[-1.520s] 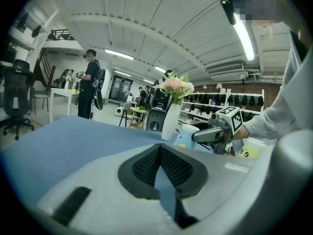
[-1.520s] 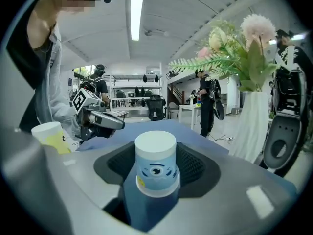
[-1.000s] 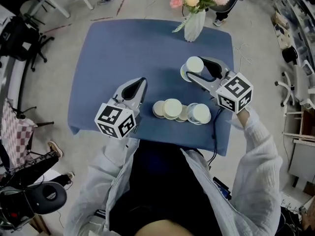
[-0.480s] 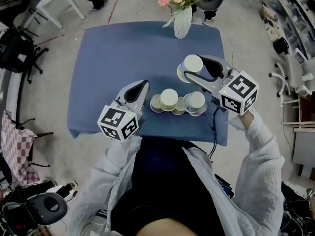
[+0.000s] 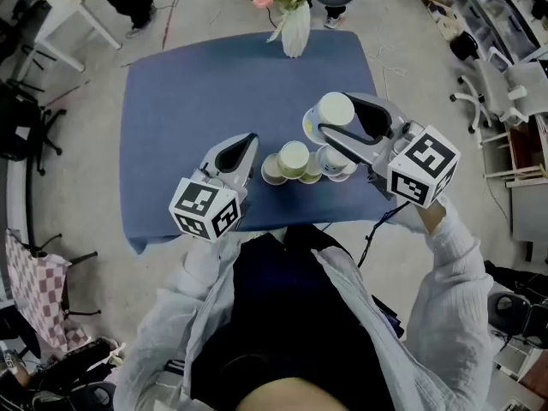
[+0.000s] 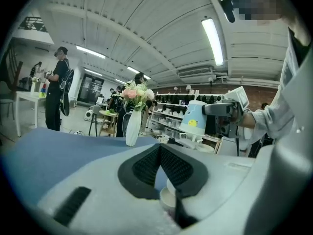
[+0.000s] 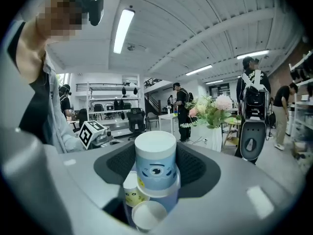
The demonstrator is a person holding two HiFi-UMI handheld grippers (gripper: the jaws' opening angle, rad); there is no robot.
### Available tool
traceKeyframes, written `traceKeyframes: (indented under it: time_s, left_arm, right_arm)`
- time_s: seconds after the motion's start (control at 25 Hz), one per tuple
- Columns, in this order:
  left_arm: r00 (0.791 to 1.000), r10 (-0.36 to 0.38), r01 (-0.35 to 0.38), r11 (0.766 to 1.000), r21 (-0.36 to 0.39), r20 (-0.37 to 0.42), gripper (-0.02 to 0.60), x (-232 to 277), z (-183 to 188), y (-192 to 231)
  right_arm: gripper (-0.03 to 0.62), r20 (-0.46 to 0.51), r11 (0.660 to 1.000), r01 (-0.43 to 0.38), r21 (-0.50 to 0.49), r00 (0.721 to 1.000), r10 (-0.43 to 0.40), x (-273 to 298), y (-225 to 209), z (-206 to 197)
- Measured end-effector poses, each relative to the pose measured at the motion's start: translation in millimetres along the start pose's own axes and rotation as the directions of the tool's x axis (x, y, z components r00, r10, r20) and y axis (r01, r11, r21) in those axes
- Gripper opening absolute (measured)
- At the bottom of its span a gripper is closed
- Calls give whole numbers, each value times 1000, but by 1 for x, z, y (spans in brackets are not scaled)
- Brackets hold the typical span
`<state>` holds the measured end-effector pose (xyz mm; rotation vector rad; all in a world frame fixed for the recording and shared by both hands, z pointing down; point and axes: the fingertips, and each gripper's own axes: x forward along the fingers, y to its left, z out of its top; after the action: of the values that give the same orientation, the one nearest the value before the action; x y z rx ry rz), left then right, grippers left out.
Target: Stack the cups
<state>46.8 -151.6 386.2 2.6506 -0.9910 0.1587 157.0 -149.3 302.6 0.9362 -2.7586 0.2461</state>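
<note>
A pale blue paper cup with a face print is held upside down, and my right gripper is shut on it, above the blue-clothed table. Just below it, a cluster of cups stands on the cloth near the front edge; one with a yellow print and an open-mouthed one show under the held cup. My left gripper hovers left of the cluster, its jaws shut with nothing between them. From the left gripper view, the held cup hangs at the right.
A white vase of pink flowers stands at the table's far edge. Office chairs and shelving lie to the right, a white table at the far left. Several people stand around the room.
My right gripper has lifted the blue cup higher and nearer the cluster. The left gripper rose slightly. The head view has swung, so the table sits higher and more tilted.
</note>
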Motion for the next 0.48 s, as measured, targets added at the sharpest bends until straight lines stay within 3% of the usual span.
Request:
traceKeyframes:
  time_s: [0.48]
  left_arm:
    - [995, -87, 88, 996, 5, -52, -9, -25, -19, -10]
  right_arm:
    - [275, -41, 994, 112, -14, 993, -112, -6, 35, -17]
